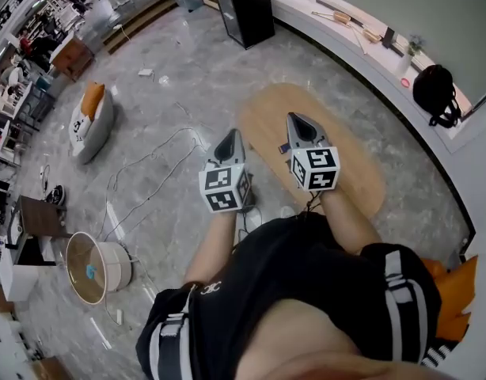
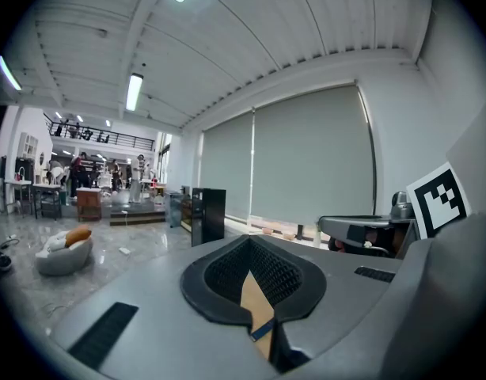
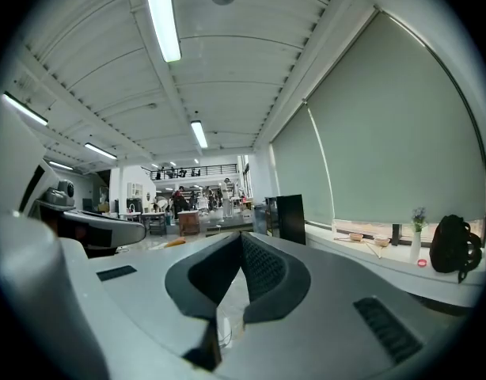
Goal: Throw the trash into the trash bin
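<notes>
We see only 1 thin edge of a brown strip (image 2: pixel 257 303) clamped in the left gripper (image 2: pixel 248 245); the rest is hidden. Between the closed jaws of the right gripper (image 3: pixel 240 240), a pale patch (image 3: pixel 227 317) is unreadable. The orange thing (image 1: pixel 458 287) is cut by the head view's right edge. Far-off people (image 2: pixel 81 169) are too small to tell apart.

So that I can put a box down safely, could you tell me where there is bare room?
The oval wooden table is nearly bare. Mostly open marble floor lies between the bean bag and the black cabinet. Cables clutter the floor left of the table, and the window ledge is crowded near the backpack.
</notes>
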The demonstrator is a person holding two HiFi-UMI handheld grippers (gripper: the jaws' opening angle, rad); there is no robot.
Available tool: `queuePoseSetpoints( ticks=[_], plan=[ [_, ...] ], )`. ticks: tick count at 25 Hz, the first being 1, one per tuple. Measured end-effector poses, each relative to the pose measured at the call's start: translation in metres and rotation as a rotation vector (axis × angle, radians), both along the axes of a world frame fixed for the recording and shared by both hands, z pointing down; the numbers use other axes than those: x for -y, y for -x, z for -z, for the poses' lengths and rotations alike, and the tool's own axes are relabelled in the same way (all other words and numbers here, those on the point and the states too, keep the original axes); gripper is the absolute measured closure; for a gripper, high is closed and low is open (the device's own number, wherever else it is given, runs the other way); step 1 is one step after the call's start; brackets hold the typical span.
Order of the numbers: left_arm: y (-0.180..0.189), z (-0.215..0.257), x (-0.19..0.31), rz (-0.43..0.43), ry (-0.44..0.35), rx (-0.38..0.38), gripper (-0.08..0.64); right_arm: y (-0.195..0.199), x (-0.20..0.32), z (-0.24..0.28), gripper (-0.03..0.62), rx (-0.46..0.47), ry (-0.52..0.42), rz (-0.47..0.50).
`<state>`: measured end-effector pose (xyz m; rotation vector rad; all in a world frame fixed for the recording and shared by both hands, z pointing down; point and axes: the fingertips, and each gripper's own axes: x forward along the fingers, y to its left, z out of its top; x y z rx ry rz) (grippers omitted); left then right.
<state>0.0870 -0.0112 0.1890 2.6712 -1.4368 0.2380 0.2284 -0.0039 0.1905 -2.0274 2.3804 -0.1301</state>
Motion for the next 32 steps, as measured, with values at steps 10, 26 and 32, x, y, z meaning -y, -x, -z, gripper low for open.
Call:
queuePoseSetpoints(
  ticks=[10, 26, 32],
  plan=[
    [-0.031, -0.013, 0.098, 0.024, 0.061, 0.007, 0.548, -0.029, 0.102, -0.002, 0.581, -0.013, 0.031, 0.057],
    [-0.039, -0.075, 0.139, -0.059, 0.208, 0.054, 0.548, -0.048, 0.137, -0.075, 0.581, -0.039, 0.217, -0.059],
    [-0.049, -0.126, 0.134, -0.092, 0.308, 0.078, 0.548, -0.059, 0.137, -0.133, 0.581, -0.137, 0.332, -0.074]
  ],
)
